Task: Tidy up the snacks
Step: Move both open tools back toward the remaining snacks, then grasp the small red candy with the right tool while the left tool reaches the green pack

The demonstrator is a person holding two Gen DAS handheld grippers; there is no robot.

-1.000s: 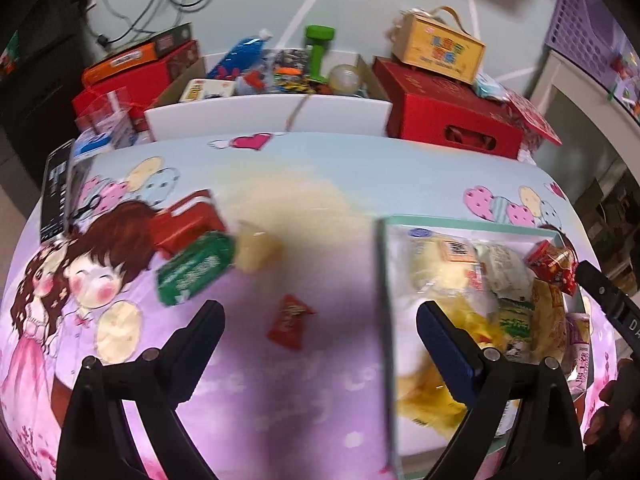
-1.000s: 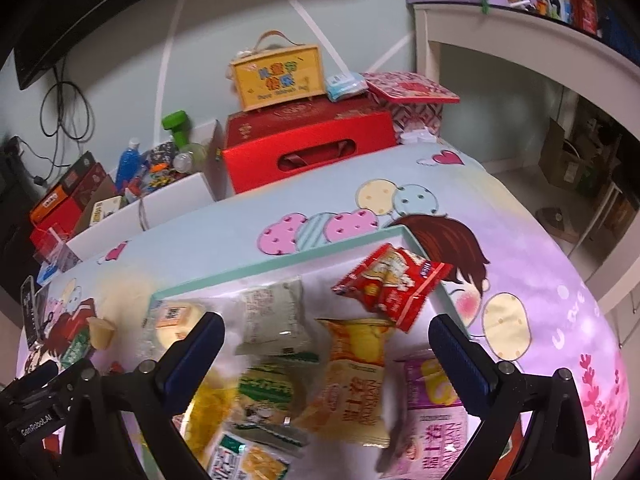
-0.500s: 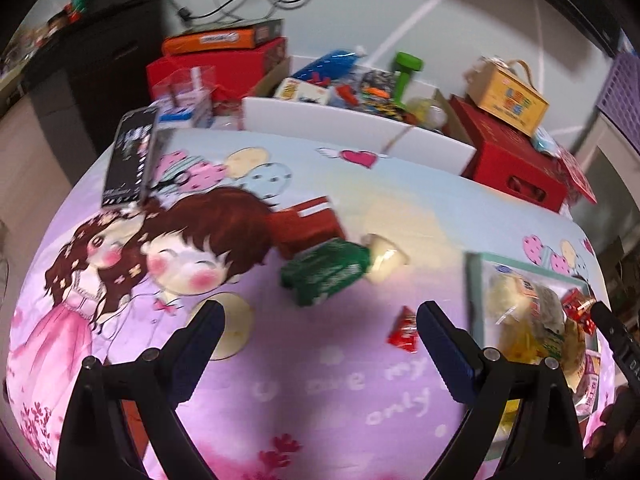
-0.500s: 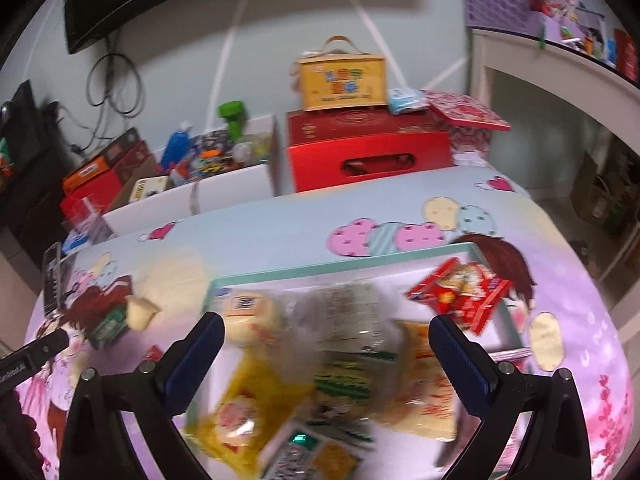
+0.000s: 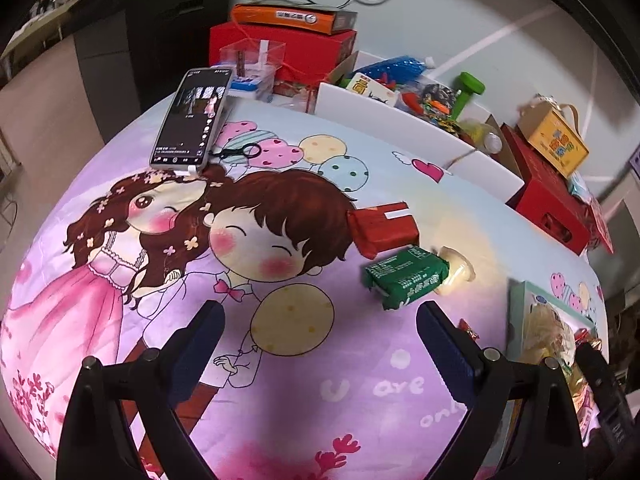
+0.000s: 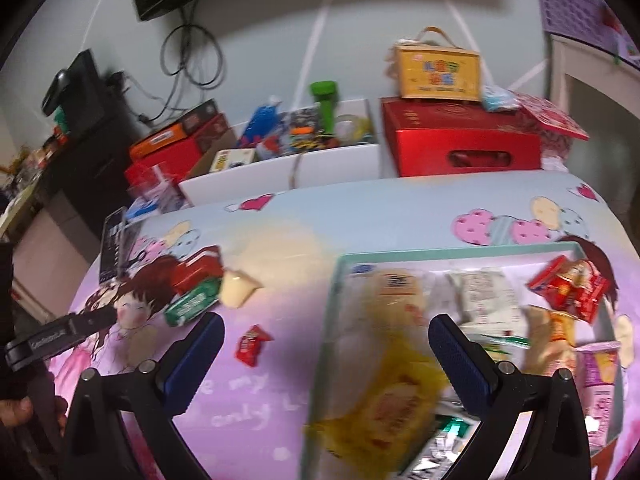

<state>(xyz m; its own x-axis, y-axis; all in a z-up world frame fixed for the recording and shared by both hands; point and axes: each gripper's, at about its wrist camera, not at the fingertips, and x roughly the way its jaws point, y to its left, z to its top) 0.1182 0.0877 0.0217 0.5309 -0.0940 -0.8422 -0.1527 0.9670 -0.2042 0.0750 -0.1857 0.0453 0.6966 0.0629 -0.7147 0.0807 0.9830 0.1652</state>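
Observation:
On the cartoon-print cloth lie a red snack pack point(image 5: 383, 227), a green snack pack point(image 5: 406, 277), a pale cream snack point(image 5: 456, 270) and a small red candy packet point(image 6: 252, 345). A teal-rimmed tray point(image 6: 440, 255) at the right holds several snack bags, among them a yellow bag point(image 6: 396, 392) and a red bag point(image 6: 572, 288). My left gripper point(image 5: 320, 340) hangs open above the cloth, short of the green pack. My right gripper point(image 6: 326, 350) is open over the tray's left rim. Neither holds anything.
A phone point(image 5: 192, 120) and small scissors point(image 5: 240, 151) lie at the far left. Behind the table stand a white box of toys point(image 6: 288, 160), red boxes point(image 6: 460, 140) and a yellow carry box point(image 6: 438, 68). The left gripper's arm point(image 6: 60, 334) shows at left.
My left gripper has swung left, away from the tray, over the loose red and green packs. My right gripper has also shifted left, from the tray's middle to its left rim.

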